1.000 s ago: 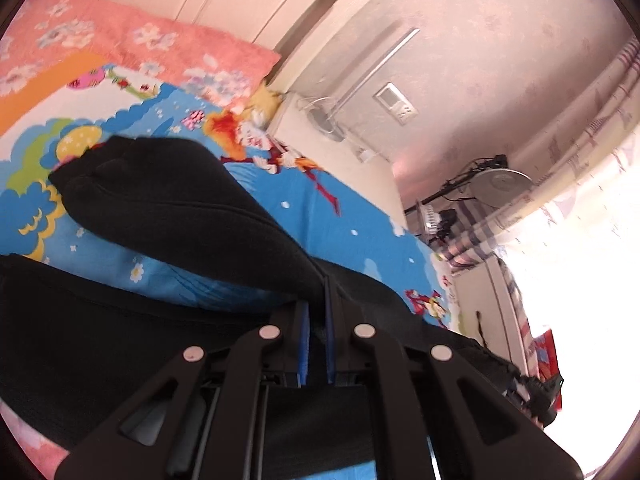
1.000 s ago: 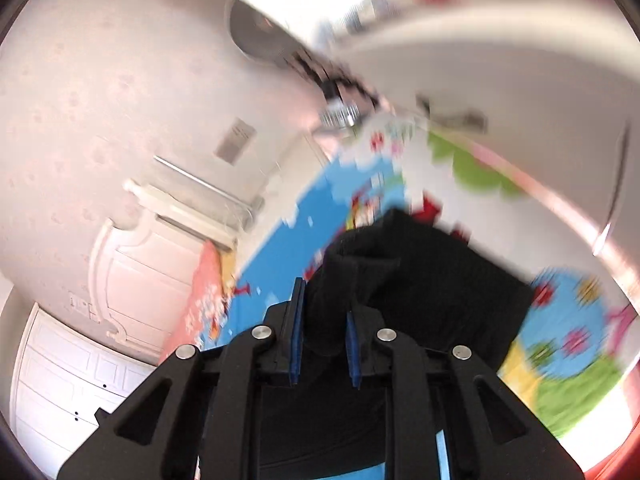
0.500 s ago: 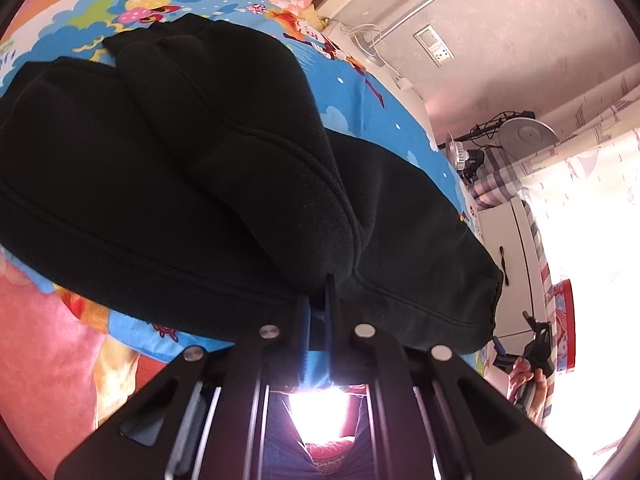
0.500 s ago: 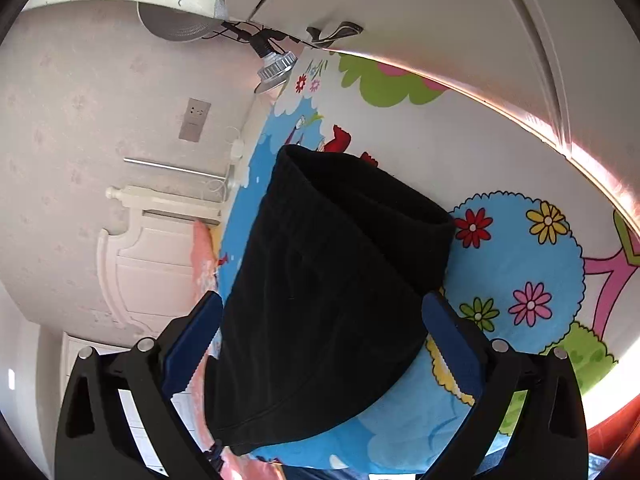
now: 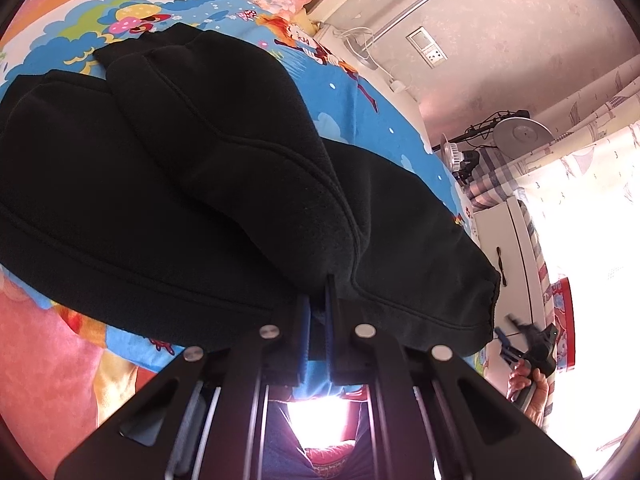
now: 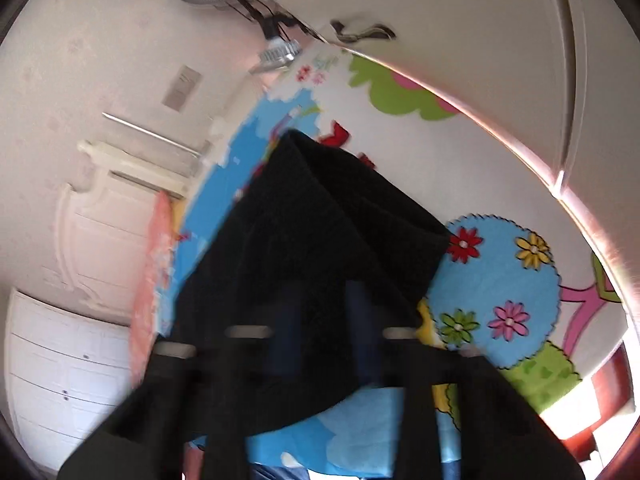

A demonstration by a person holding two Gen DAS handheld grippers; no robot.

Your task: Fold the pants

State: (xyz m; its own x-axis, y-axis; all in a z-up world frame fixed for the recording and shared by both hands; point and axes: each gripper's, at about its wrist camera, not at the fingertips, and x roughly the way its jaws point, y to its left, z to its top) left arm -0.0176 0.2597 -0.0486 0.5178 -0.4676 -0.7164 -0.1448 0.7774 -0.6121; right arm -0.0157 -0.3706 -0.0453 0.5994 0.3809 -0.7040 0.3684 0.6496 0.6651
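Pants folded once on the bed.
My left gripper [image 5: 316, 312] pinched the black pants [image 5: 208, 184]; right gripper [image 6: 320, 320] too blurry to tell. More folds left.

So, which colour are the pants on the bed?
The pants are plain black, without any pattern. The left wrist view shows them best.

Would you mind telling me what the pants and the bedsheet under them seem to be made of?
The pants look like thick black fleece or sweatshirt knit: matte, faintly fuzzy, with soft rounded folds and stitched seams. The bedsheet looks like thin printed cotton or a blend, smooth and matte with bright cartoon prints; the exact fibre cannot be told.
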